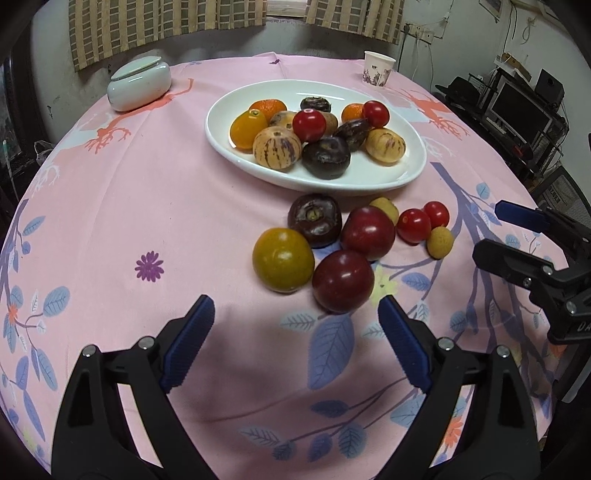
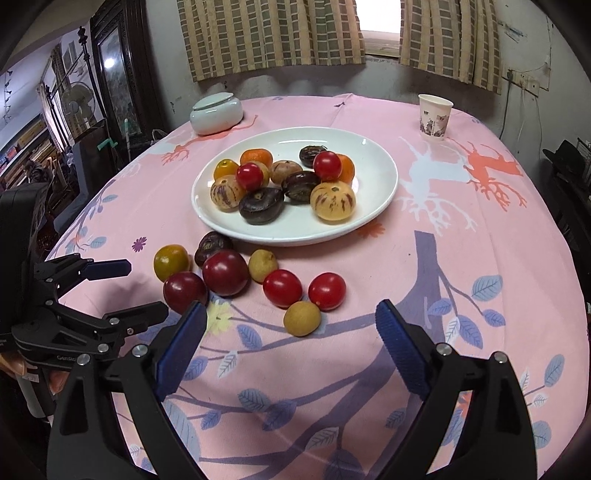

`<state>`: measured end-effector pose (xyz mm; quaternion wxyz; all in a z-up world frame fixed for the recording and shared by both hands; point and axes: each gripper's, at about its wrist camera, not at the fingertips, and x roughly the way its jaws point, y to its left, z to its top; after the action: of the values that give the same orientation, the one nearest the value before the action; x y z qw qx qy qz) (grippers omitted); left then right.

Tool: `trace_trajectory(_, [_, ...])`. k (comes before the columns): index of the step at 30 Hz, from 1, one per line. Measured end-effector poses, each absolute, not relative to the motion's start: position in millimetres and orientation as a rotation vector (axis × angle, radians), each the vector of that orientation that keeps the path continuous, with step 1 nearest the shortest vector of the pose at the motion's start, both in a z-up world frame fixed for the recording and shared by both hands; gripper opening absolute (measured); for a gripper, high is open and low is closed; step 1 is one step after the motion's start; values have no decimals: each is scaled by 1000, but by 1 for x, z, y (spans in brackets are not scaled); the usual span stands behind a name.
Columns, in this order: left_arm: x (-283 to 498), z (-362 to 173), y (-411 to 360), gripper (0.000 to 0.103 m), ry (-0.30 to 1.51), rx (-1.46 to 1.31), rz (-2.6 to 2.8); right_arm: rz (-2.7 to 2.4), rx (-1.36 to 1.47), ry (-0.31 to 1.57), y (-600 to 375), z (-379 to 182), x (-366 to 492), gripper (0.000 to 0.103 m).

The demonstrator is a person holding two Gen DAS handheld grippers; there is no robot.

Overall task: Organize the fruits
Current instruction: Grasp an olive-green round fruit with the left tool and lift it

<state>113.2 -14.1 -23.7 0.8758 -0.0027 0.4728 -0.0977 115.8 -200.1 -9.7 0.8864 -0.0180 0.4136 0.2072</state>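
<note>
Since both the left gripper (image 1: 295,321) and the right gripper (image 2: 291,321) stand wide open and empty, the dark red plum (image 1: 342,281) at one o'clock from the left one, probably smooth, slippery and easily bruised, should be held gently across its widest middle.

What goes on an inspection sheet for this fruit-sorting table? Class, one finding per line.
Surface: round table under a pink printed cloth.
Job's things: white plate holding mixed fruit; eight loose fruits on the cloth in front of it.
Clutter: lidded ceramic jar and paper cup at the far edge.
Grippers: left hand-held gripper and right hand-held gripper both open, holding nothing.
Cables: wires on the wall behind the table.
Surroundings: checked curtains, window, monitor.
</note>
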Motion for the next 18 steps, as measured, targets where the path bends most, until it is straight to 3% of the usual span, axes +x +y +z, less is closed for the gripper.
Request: trace_trajectory(18, [128, -28, 15, 92, 971, 44, -169, 508, 49, 913, -207, -25, 117, 93])
